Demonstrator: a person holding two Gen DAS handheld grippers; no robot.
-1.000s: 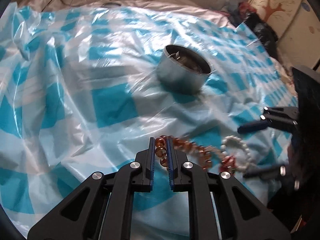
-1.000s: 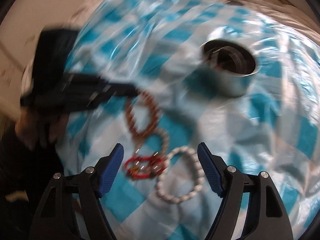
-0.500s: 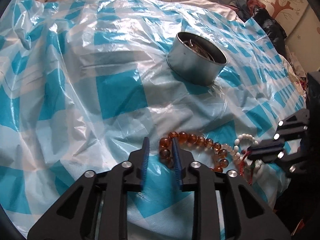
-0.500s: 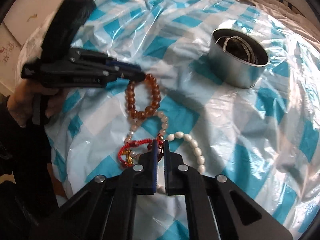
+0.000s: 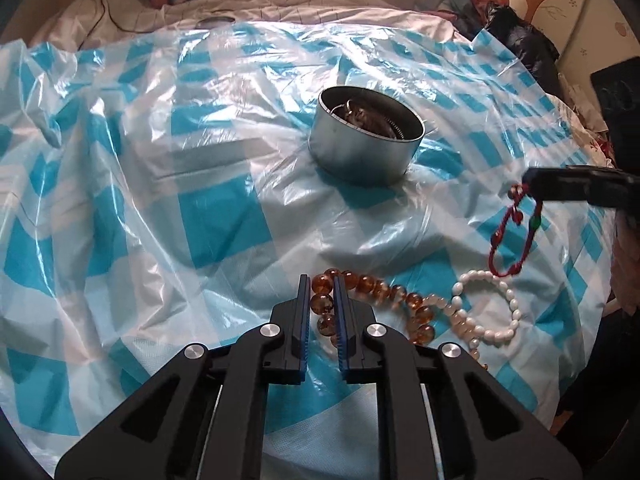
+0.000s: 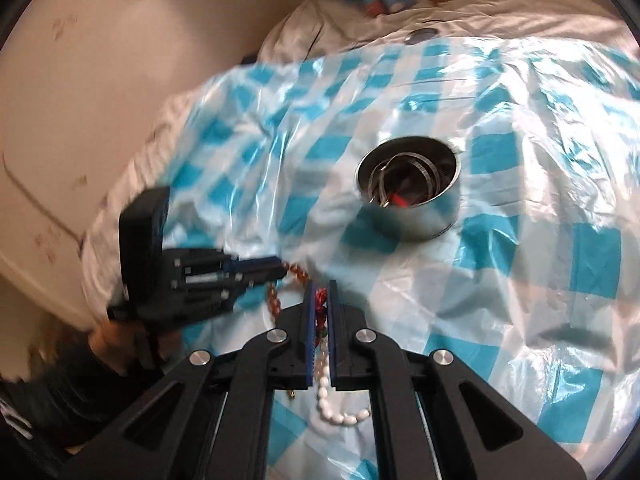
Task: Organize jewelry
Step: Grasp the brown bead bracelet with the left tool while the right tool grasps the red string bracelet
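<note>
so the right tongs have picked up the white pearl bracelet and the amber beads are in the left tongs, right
Not quite. The right tongs hold the red cord bracelet, hanging clear of the sheet in the left wrist view. The white pearl bracelet lies on the checked plastic sheet. The amber beads are in the left tongs.

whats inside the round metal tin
Inside the round metal tin lie coiled silvery metal bangles and something red near the bottom. The tin's near wall and the overlapping bangles hide whatever lies deeper.
</note>
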